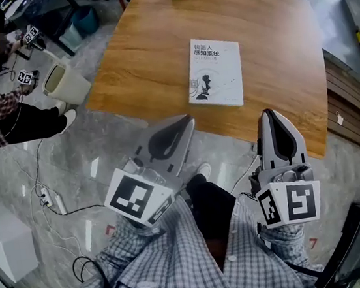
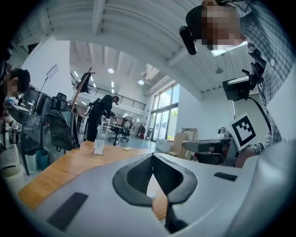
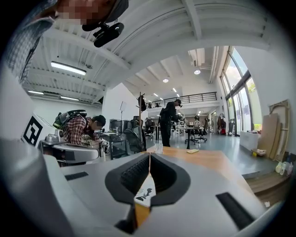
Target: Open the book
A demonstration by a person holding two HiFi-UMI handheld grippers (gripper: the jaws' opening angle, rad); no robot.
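Both tongs are fully closed, tips together, nothing in either. Left tongs [image 1: 187, 119] and right tongs [image 1: 269, 113] hang short of the bench's [image 1: 149, 58] near edge, over the floor. The book [image 1: 215, 71] lies flat and closed, cover up, mid-bench, slightly skewed, well apart from both tips.

Risks as I see them:
- Coming in this low and near level, I could clip the bench edge before I reach the book.
- The bench top looks smooth. If I nudge the cover edge with closed tips, I expect the book to slide or spin away, not open. One tongs should pin it while the other lifts.
- The cover is thin and flush with the pages. Tips may skate over it, or dig in and take a wad of pages, or lift the whole book.
- Pinching hard at a corner could crease or tear the cover.
- I can't tell which side the spine is on. Prying on that side won't open anything.

The far-end clutter is well clear of the book.
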